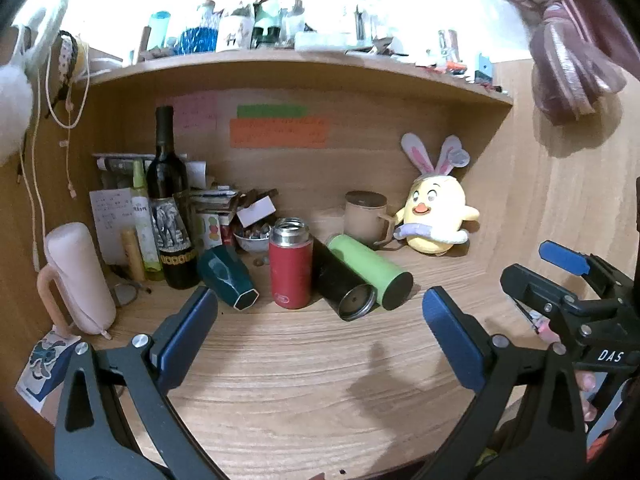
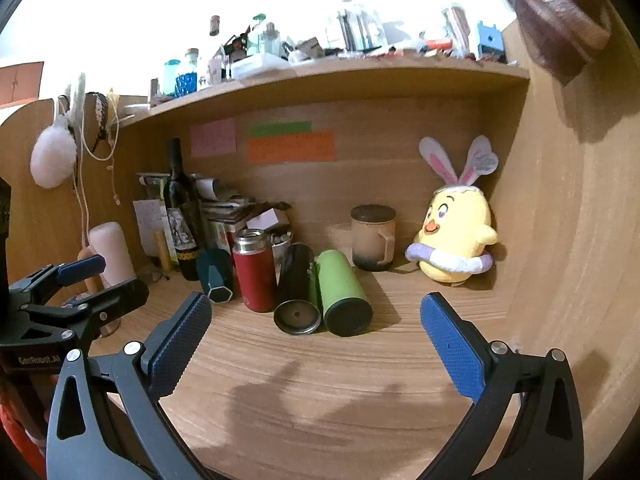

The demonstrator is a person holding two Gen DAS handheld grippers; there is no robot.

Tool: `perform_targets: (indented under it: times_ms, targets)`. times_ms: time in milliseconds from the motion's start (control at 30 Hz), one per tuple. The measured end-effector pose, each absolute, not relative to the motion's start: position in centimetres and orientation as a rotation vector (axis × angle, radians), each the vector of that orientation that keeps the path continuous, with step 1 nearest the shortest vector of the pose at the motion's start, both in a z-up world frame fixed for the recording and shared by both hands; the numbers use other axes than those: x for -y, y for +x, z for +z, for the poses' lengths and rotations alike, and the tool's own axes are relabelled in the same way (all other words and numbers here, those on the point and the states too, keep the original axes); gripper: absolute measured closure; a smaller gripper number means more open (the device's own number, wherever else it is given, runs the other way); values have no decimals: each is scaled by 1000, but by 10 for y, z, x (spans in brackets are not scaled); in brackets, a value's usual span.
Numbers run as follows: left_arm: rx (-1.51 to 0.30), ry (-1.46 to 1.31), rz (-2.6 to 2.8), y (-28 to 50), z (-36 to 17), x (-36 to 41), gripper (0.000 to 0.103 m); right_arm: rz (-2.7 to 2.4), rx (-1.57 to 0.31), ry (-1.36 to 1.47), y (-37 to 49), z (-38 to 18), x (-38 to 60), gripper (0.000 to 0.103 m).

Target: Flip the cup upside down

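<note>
A red cup (image 1: 290, 266) stands upright on the wooden desk (image 1: 304, 368) with its steel mouth up; it also shows in the right wrist view (image 2: 255, 270). A dark teal cup (image 1: 228, 276), a black cup (image 1: 342, 284) and a green cup (image 1: 370, 270) lie on their sides beside it. In the right wrist view they are the teal cup (image 2: 216, 276), black cup (image 2: 298, 292) and green cup (image 2: 344, 292). My left gripper (image 1: 320, 314) is open and empty in front of the cups. My right gripper (image 2: 316, 320) is open and empty, also short of them.
A beige mug (image 1: 366, 216) and a yellow plush chick (image 1: 434, 210) stand at the back right. A wine bottle (image 1: 168, 200), papers and a small bowl (image 1: 252, 238) crowd the back left. A pink pouch (image 1: 78, 276) stands left. A shelf (image 1: 304, 64) overhangs.
</note>
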State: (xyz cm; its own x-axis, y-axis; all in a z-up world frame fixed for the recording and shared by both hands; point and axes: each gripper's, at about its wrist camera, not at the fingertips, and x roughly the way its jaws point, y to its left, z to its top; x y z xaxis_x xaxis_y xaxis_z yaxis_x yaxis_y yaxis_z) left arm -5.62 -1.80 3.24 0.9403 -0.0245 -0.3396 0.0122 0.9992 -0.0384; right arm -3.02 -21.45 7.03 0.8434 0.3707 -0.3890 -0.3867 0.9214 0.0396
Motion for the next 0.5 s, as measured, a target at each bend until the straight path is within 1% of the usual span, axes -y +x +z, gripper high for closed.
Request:
perform_targets:
  times_ms: [500]
  targets:
    - [-301,-33,-10,-106,33,25,0,405,-362,-50,-80,75,221,0]
